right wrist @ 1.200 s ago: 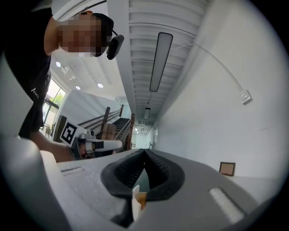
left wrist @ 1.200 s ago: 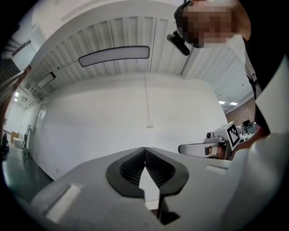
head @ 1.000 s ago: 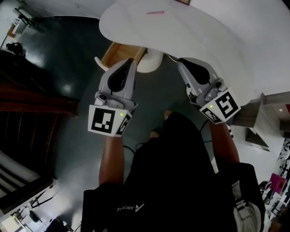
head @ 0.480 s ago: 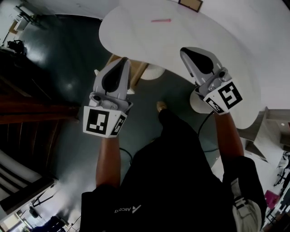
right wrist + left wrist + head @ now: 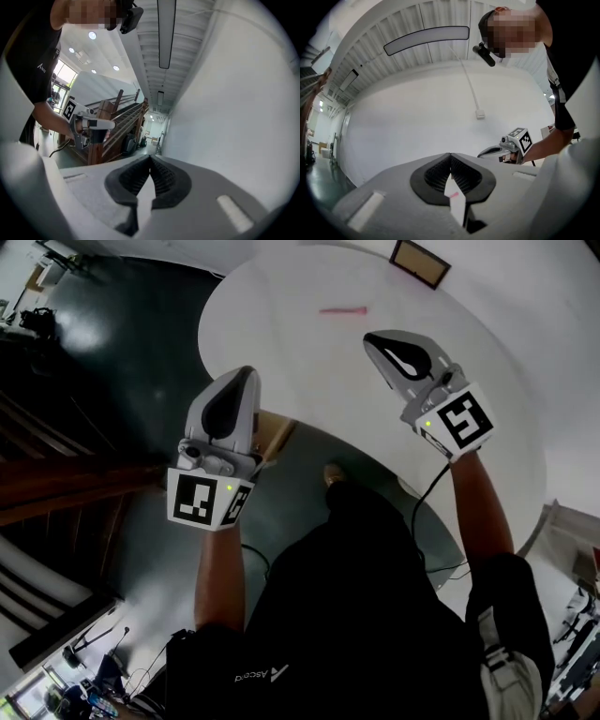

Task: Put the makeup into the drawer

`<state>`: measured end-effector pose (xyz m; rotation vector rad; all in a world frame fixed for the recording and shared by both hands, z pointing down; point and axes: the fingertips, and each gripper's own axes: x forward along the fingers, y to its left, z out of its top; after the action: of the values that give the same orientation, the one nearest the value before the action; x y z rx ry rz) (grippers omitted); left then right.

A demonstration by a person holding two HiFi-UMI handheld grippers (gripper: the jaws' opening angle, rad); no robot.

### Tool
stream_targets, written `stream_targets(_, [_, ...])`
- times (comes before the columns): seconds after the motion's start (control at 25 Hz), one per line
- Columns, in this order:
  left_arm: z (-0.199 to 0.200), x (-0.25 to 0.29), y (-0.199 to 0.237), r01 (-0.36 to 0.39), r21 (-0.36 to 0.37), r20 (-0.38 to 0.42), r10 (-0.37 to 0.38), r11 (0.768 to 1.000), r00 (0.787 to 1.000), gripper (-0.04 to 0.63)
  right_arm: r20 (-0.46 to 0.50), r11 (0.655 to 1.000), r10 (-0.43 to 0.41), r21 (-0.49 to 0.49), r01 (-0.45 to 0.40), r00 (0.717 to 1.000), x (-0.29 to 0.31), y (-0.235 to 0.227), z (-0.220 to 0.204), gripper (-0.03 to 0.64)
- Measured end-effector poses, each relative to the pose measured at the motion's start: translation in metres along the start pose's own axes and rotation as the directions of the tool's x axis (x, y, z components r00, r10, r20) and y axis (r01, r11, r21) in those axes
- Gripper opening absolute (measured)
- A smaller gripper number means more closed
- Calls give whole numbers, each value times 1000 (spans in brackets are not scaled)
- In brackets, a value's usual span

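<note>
White table (image 5: 281, 343), probably pink makeup (image 5: 343, 309) lying atop

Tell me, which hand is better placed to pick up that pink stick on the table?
Right, probably. The right gripper is over the table, its tip near the pink stick. The left gripper is only at the table's edge, farther away. Both are shut and empty, so either must open first.

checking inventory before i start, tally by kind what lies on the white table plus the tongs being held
pink stick: 1
dark-framed flat item at the table's far edge: 1
tongs: 2, the left tongs and the right tongs, both shut and empty
total: 4
</note>
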<state>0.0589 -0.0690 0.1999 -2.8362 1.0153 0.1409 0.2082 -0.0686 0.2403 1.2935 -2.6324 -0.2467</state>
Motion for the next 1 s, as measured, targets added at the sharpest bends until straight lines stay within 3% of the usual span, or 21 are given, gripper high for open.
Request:
stream_targets(0.24, [-27, 52, 17, -21, 0, -34, 21, 1000, 999, 11, -112, 997, 65, -28, -68, 992, 37, -53, -57, 17])
stream_targets(0.44, [-28, 63, 23, -16, 4, -55, 17, 1000, 998, 11, -230, 990, 112, -60, -129, 967, 55, -65, -91, 44])
stream_targets(0.6, [-40, 66, 38, -17, -6, -59, 17, 1000, 998, 11, -339, 978, 153, -80, -191, 928, 78, -67, -133, 81])
stream_targets(1.0, [-64, 76, 74, 9, -35, -83, -12, 999, 996, 11, -542, 943, 219, -97, -319, 812, 143, -84, -203, 100])
